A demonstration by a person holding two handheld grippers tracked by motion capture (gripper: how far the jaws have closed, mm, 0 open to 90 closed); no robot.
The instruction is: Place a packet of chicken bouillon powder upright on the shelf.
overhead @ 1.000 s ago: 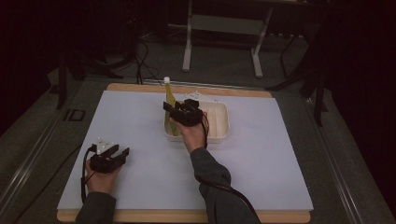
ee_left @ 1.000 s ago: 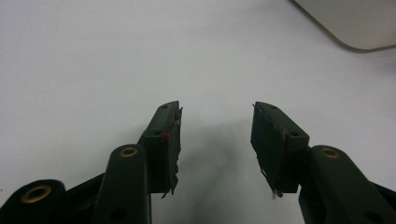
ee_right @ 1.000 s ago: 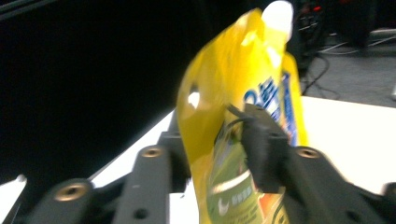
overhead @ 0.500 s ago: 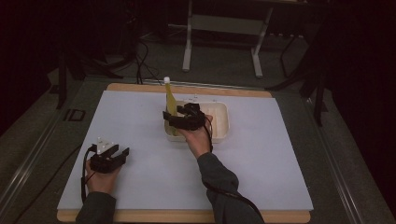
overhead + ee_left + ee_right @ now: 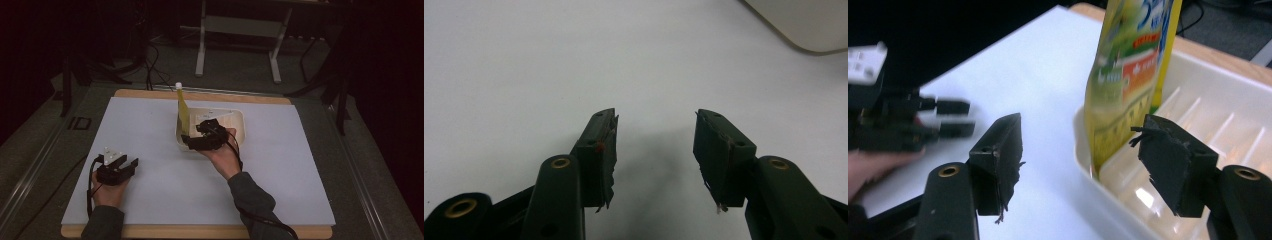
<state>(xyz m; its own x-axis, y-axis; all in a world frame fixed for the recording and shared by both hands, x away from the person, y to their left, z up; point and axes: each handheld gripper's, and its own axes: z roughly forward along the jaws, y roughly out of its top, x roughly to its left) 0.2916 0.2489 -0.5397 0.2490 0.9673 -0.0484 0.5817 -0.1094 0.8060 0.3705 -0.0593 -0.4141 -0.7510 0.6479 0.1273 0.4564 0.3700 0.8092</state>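
One yellow pouch [image 5: 183,111] upright in white tray [image 5: 238,131]; both tongs wide, holding nothing.

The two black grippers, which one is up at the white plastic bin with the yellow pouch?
The right gripper. Its open jaws straddle the white plastic bin wall beside the upright yellow pouch; the left gripper rests apart on the white table cover.

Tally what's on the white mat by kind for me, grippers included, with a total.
Yellow pouch with a white cap, standing in the tray: 1
White tray: 1
Hand-held grippers, left gripper and right gripper, both open with nothing between the fingers: 2
Total: 4
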